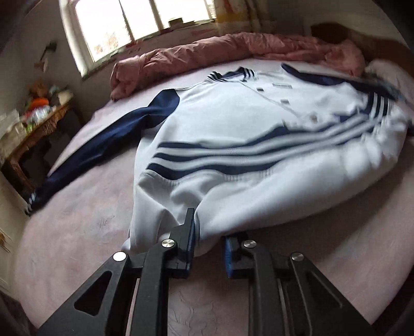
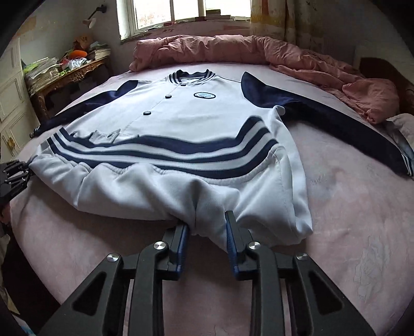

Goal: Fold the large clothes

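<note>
A white jacket with navy sleeves and navy stripes lies face up on the pink bed, collar far, hem near. It also shows in the left wrist view. My left gripper is shut on the jacket's hem near its left corner; fabric bunches between the pads. My right gripper is shut on the hem near its right side, with a fold of white cloth between the fingers. The left gripper also appears at the left edge of the right wrist view, at the hem corner.
A rumpled pink duvet lies along the bed's far edge and right side. A cluttered ornate side table stands at the left by the window. Bare bed sheet lies around the jacket.
</note>
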### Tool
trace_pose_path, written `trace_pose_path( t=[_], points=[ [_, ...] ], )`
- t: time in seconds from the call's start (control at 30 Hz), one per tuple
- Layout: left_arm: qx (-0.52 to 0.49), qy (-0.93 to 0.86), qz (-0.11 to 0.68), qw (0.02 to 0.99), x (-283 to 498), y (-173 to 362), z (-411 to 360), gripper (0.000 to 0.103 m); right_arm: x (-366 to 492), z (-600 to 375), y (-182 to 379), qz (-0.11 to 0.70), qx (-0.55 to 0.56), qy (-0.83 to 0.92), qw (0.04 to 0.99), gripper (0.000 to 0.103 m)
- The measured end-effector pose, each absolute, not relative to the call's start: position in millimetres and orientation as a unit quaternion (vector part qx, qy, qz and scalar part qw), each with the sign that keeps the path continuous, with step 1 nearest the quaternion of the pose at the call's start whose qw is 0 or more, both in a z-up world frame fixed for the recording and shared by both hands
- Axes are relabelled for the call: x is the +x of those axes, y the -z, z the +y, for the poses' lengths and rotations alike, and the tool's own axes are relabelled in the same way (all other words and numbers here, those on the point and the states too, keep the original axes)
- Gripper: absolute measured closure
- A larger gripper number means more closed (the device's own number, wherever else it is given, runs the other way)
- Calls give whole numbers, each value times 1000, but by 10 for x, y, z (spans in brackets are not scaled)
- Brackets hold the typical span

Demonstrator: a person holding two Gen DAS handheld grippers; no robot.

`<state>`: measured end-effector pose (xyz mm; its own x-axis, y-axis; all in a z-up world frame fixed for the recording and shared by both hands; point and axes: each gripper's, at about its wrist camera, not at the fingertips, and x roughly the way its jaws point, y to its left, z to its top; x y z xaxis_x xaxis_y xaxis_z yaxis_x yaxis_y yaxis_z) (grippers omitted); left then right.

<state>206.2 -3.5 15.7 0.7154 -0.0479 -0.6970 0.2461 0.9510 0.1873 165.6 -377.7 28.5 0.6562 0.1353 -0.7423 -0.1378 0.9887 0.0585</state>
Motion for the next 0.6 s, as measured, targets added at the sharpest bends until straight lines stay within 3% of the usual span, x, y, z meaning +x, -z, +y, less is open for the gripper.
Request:
trace_pose_path(
  t=[0.13, 0.3, 0.53, 0.6],
  points=[
    [76, 92, 375, 919, 2407, -496, 76, 82, 1924, -3815, -602, 398, 8, -69, 915, 73],
    [77, 69, 363, 926, 2918, -748, -5, 82, 2443, -3725, -873, 370, -17, -26, 928, 73],
    [73, 53, 379, 921, 3638, -584, -23, 82, 3090, -3878, -810, 354, 27, -11, 935, 74],
    [71, 52, 375, 923, 3719, -545, -18, 82, 3193, -3894, -776, 345, 18, -3, 938, 79]
  ],
)
